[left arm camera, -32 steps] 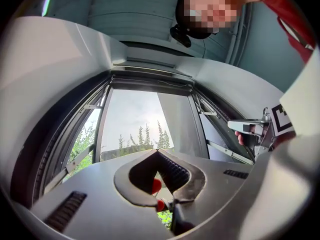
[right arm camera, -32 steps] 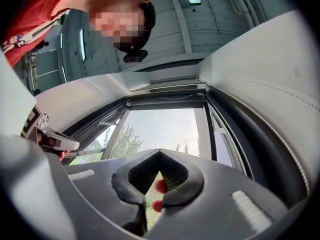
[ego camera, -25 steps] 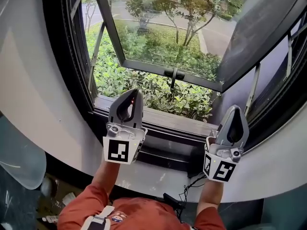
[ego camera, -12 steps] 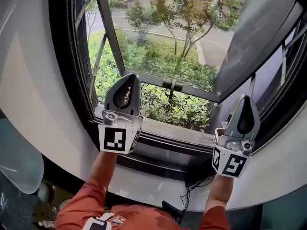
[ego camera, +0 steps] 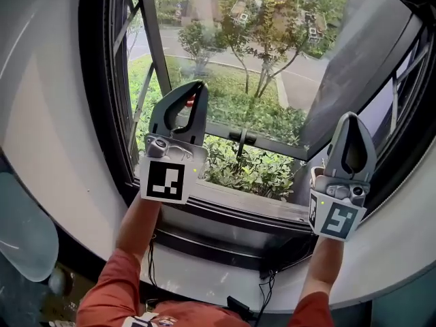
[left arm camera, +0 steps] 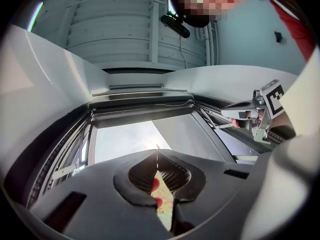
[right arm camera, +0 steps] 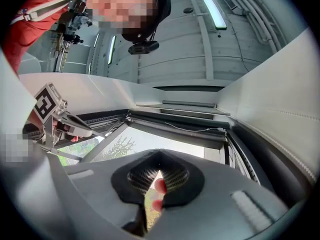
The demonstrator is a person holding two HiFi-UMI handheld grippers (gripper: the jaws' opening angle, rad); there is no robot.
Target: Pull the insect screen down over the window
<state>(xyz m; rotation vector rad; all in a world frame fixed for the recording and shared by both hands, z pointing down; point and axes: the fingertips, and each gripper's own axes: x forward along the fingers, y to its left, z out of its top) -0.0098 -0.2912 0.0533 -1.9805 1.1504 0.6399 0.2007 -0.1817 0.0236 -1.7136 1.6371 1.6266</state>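
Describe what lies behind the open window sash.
Shrubs, trees and a road show through the window sash glass. The sill covers the ground nearest the wall.

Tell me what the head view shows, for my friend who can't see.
The left gripper and right gripper, both shut and empty, point up at an open window. Green bushes and a road lie outside; the person's orange sleeves show at the bottom.
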